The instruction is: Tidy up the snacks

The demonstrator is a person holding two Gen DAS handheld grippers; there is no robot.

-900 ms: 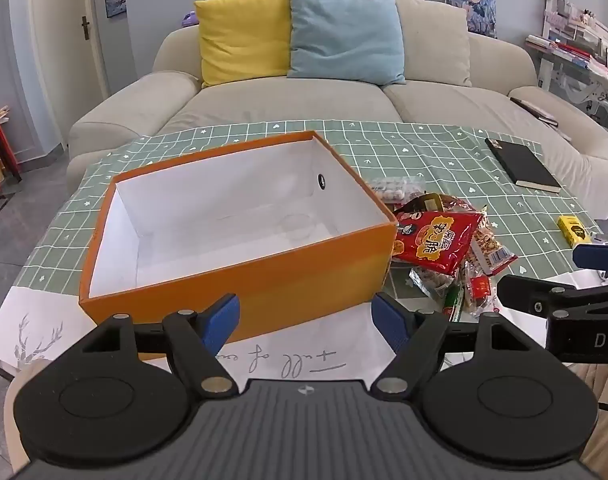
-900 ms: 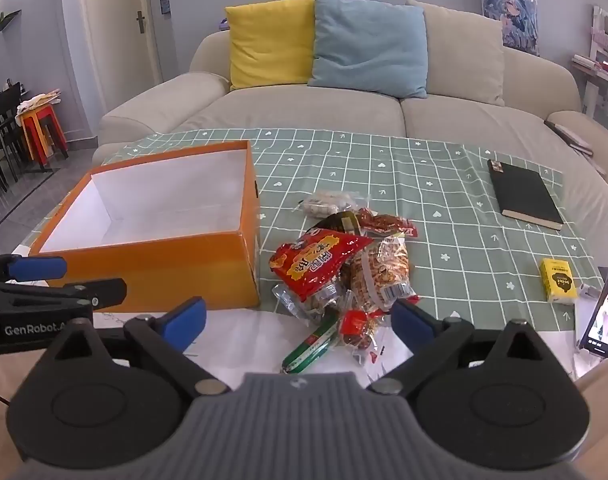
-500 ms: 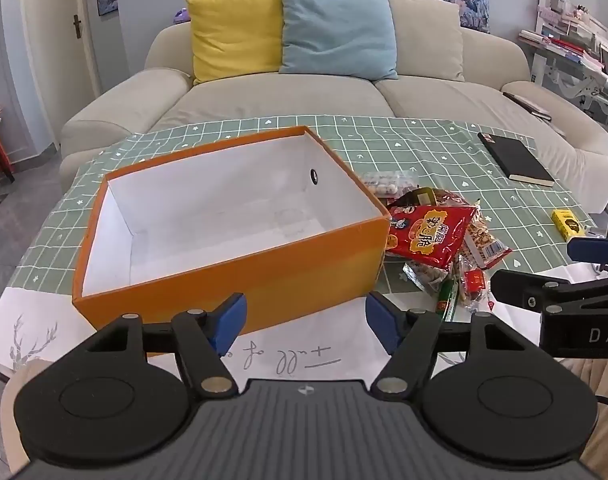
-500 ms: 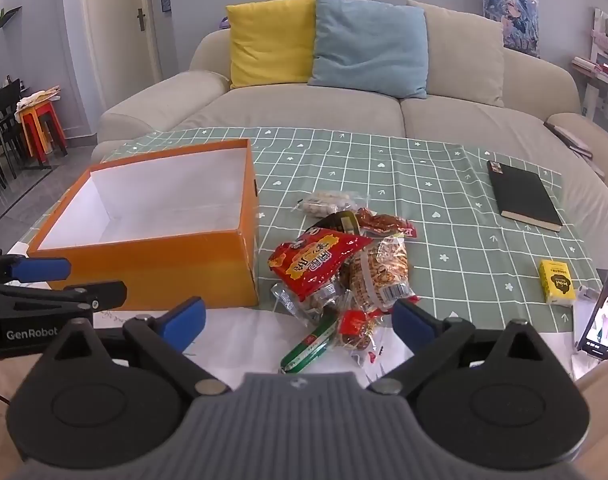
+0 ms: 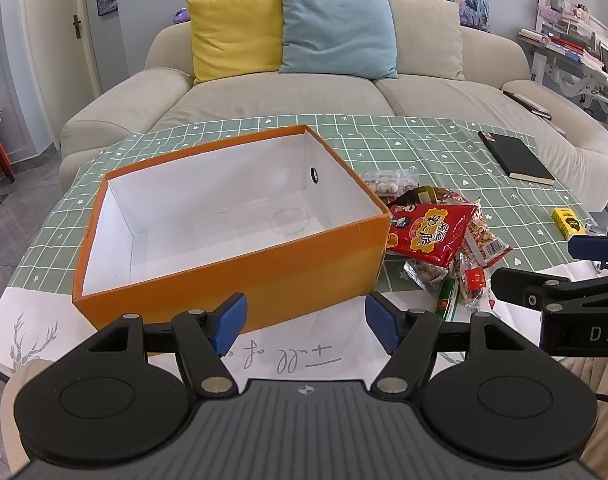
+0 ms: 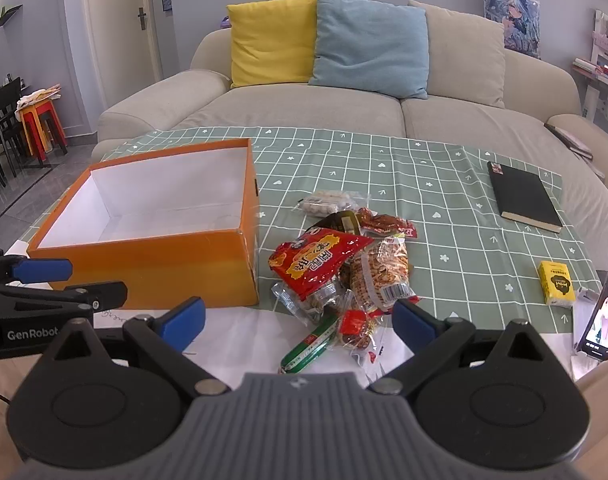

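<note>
Snack packets (image 6: 336, 276) lie heaped on the tabletop (image 6: 444, 208) just right of an orange box (image 5: 232, 264); a black notebook (image 6: 524, 196) sits far right. Both hand-held grippers, left (image 5: 306, 320) and right (image 6: 298, 318), hover spread apart, gripping nothing.

Both cameras sit low at the near table edge, tilted down and facing the sofa (image 5: 304, 92). The left view looks over the orange box (image 5: 232, 264) from close by; the right view centres on the snack pile (image 6: 336, 272). Both share the box, snacks, black notebook (image 6: 524, 196) and cushions.
</note>
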